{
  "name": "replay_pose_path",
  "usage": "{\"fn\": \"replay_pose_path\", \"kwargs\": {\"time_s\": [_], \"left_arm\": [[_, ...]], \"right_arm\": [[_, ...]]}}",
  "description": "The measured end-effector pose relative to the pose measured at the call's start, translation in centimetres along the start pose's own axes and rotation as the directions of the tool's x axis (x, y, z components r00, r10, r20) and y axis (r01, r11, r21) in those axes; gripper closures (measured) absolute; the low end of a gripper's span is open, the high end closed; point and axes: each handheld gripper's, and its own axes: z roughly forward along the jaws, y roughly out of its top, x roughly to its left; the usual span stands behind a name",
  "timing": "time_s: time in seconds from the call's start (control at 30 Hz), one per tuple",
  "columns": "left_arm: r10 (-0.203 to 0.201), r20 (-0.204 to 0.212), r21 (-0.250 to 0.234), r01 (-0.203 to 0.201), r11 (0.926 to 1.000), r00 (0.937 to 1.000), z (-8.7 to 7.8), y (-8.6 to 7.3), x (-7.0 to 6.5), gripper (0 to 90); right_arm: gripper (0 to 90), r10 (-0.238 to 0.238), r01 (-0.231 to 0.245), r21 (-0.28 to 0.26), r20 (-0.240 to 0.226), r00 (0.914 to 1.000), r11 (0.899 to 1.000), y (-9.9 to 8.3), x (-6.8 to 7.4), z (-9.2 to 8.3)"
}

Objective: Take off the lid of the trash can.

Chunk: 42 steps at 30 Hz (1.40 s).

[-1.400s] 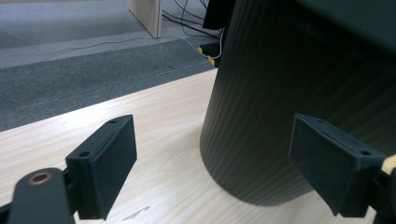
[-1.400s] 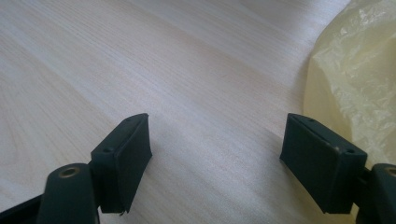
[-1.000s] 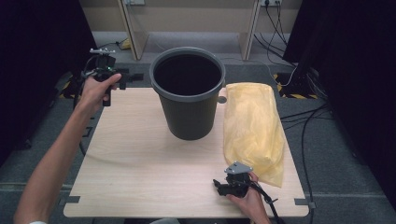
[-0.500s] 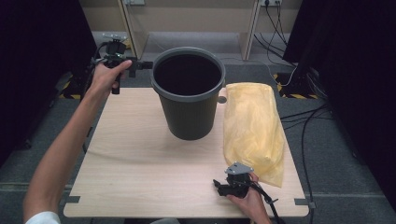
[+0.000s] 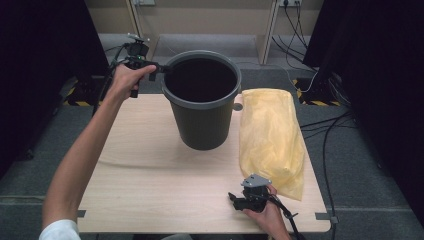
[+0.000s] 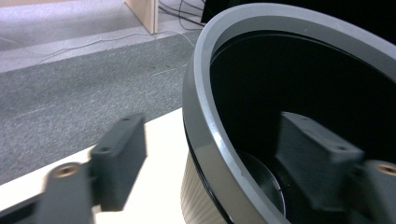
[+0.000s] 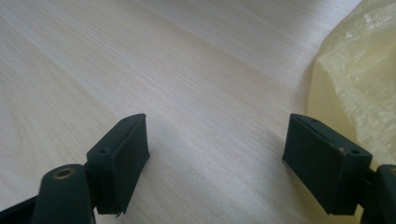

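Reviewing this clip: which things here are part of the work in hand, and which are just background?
In the job:
- grey bucket, its rim between the left gripper's jaws, which have just been closing; pads not yet pressing
- yellow plastic bag, lying flat beside the bucket
- right gripper, open, resting on the table next to the bag

Just lying about:
- cables on the floor
- wooden furniture legs behind

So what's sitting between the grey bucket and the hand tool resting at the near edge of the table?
Nothing: in the high view, only bare table lies between the bucket and the right gripper. The yellow bag lies off to the side.
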Motion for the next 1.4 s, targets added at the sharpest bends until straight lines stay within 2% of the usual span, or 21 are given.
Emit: {"fn": "replay_pose_path", "kwargs": {"time_s": [0.17,0.27,0.33,0.5,0.67,0.8,0.93,1.03,1.2,1.4], "left_arm": [[0.012,-0.014,0.036,-0.012,0.9993,0.9998,0.8,0.4,-0.6,41.9],[0.043,-0.046,0.086,-0.039,0.9955,0.9980,1.3,0.6,-1.0,42.8],[0.040,-0.056,0.098,-0.034,0.9946,0.9976,1.5,0.7,-1.1,45.3],[0.063,-0.107,0.110,-0.052,0.9926,0.9923,1.8,0.7,-1.3,61.0],[0.089,-0.140,0.111,-0.074,0.9911,0.9861,1.8,0.7,-1.7,64.3],[0.067,-0.139,0.096,-0.054,0.9940,0.9880,1.5,1.0,-1.8,65.5],[0.067,-0.147,0.083,-0.055,0.9950,0.9869,0.9,1.4,-2.1,66.1],[0.038,-0.126,0.041,-0.033,0.9986,0.9913,0.3,1.8,-2.2,67.0],[-0.007,-0.089,0.006,0.007,1.0000,0.9960,-0.2,1.9,-2.0,68.3],[-0.053,-0.057,-0.041,0.050,0.9979,0.9970,-1.0,2.2,-1.8,69.1]], "right_arm": [[22.6,-0.002,0.002,-0.002,-0.001,1.0000,1.000,0.0,0.0,0.0],[22.6,-0.003,0.003,-0.004,-0.002,1.0000,1.000,0.0,0.0,0.0],[22.5,-0.004,0.004,-0.004,-0.003,1.0000,1.000,0.0,0.0,0.0],[22.5,-0.007,0.007,-0.003,-0.005,1.0000,1.000,0.0,-0.1,0.0],[22.1,-0.006,0.006,-0.003,-0.006,1.0000,1.000,0.0,-0.1,0.0],[22.0,-0.005,0.005,-0.003,-0.007,1.0000,1.000,0.0,-0.1,0.1],[21.7,-0.007,0.007,-0.003,-0.007,1.0000,1.000,0.0,-0.1,0.1],[21.7,-0.007,0.007,-0.006,-0.007,1.0000,1.000,0.0,-0.1,0.1],[21.7,-0.006,0.006,-0.009,-0.006,1.0000,1.000,0.0,0.0,0.1],[21.7,-0.006,0.006,-0.008,-0.006,1.0000,1.000,0.0,0.0,0.1]]}}
